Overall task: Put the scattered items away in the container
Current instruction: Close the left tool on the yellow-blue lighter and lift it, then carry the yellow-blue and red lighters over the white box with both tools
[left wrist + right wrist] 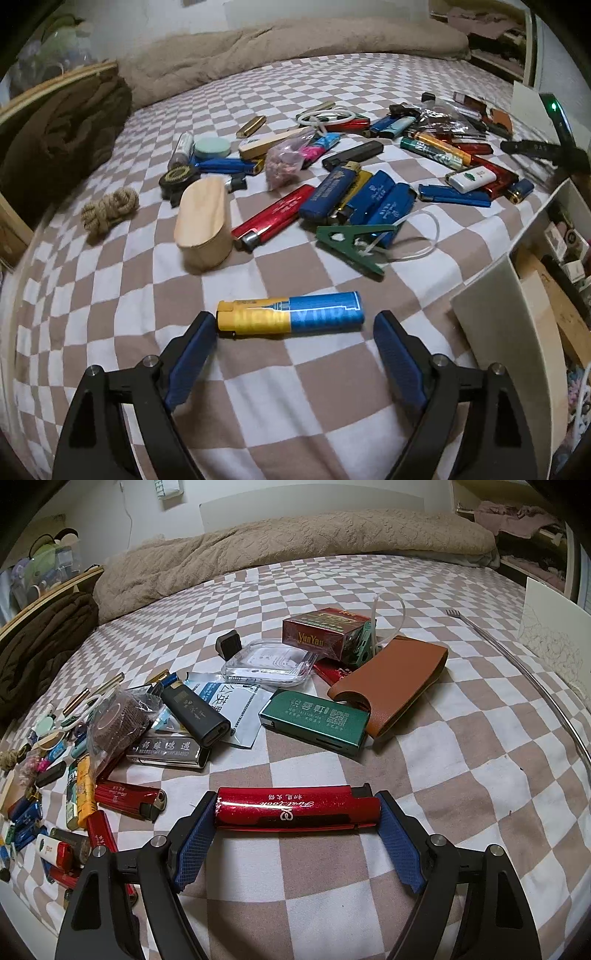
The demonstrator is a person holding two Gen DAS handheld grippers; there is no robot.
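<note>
A yellow and blue lighter (314, 312) lies crosswise on the checked bedsheet (258, 387) between the fingers of my left gripper (294, 320). The left pad is at its yellow end, while a gap shows between the right pad and its blue end, so this gripper is open. In the right wrist view my right gripper (297, 806) is shut on a red lighter (295, 805), gripped end to end just above the sheet. Beyond both lies a scatter of several lighters (354, 192), a green clip (351, 240) and small packets.
An oval wooden box (203, 225) and a rope knot (109, 210) lie left of the pile. A white box wall (517, 325) stands at the bed's right edge. A green case (317, 720), brown leather sleeve (399, 679), cigarette pack (325, 631) and clear dish (269, 662) lie ahead.
</note>
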